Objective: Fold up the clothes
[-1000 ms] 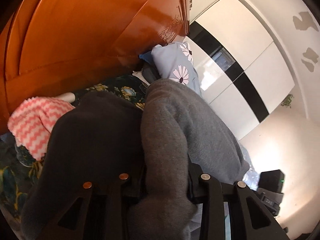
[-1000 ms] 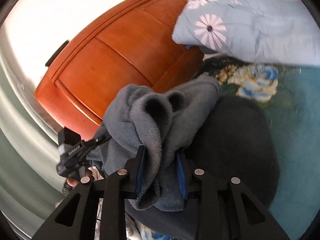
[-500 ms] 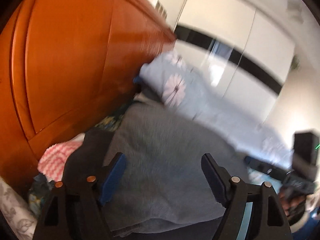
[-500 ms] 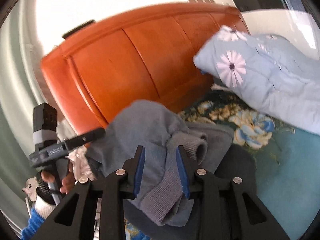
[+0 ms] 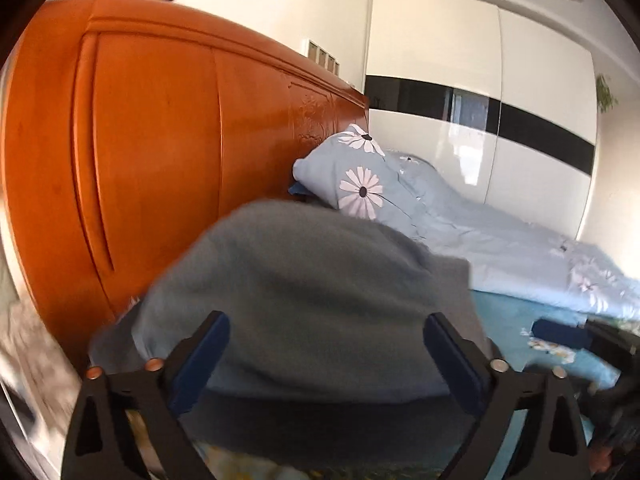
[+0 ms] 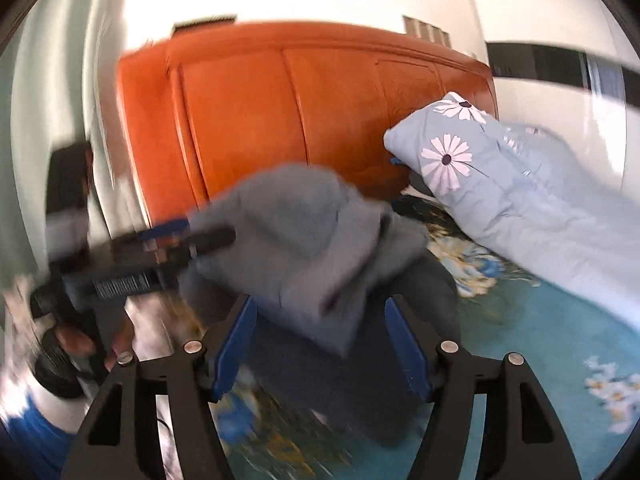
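grey sweater (image 5: 320, 292), orange headboard (image 5: 160, 152), daisy-print blue pillow (image 5: 352, 176)

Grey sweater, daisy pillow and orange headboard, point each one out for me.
grey sweater (image 5: 312, 292), left wrist view, middle of the folded top.
daisy pillow (image 6: 448, 156), right wrist view, large daisy print.
orange headboard (image 5: 152, 152), left wrist view, centre panel.

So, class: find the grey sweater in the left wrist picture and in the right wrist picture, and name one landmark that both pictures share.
Left wrist view: the grey sweater fills the lower middle, just beyond the open left gripper.
Right wrist view: it lies crumpled at centre, above the open right gripper.
Shared landmark: the daisy-print pillow against the orange headboard.
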Tool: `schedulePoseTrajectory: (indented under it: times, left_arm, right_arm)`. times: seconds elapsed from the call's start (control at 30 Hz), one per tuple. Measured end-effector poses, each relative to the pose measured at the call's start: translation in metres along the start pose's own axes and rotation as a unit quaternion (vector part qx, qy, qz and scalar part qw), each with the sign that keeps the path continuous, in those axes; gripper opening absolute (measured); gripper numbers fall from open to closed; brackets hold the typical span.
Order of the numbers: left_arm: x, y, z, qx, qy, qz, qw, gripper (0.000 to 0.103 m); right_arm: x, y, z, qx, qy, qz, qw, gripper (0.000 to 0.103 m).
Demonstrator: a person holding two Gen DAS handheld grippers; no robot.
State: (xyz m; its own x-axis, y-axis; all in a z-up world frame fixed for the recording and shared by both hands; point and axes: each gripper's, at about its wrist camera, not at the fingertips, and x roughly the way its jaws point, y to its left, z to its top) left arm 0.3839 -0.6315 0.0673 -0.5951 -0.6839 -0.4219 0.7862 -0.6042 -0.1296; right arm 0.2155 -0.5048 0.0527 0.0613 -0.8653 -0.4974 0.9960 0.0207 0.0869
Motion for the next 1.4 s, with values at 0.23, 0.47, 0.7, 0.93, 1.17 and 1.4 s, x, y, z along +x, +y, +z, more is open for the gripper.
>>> schedulePoseTrajectory:
  times: [0.23, 0.47, 0.7, 0.93, 1.17, 1.4]
  left_arm:
    - [-0.025, -0.017, -0.030, -0.022, 0.007, 0.031, 0.9992, 0.103]
    - [-0.049, -0.033, -0.060, -0.045, 0.013, 0.062, 0.9970, 0.103]
    - [-0.074, -0.043, -0.075, -0.074, 0.015, 0.069, 0.9947, 0.103]
    - [-0.094, -0.056, -0.079, -0.081, 0.015, 0.105, 0.9911, 0.103]
    - [-0.104, -0.079, -0.085, -0.055, 0.029, 0.122, 0.9906, 0.103]
    - [-0.112, -0.106, -0.089, -0.006, 0.038, 0.144, 0.9889, 0.103]
  right_arm:
    - [-0.015, -0.009, -0.044, 0.012, 0.041, -0.046, 0.998, 0.069]
    - [-0.036, -0.003, -0.063, 0.005, 0.054, -0.060, 0.997, 0.093]
    - [-0.059, 0.011, -0.075, -0.026, 0.070, -0.094, 0.993, 0.103]
    - [-0.089, 0.015, -0.078, -0.018, 0.073, -0.113, 0.991, 0.103]
    - [-0.114, 0.019, -0.082, -0.017, 0.073, -0.123, 0.990, 0.103]
    - [-0.130, 0.015, -0.085, 0.005, 0.072, -0.131, 0.989, 0.103]
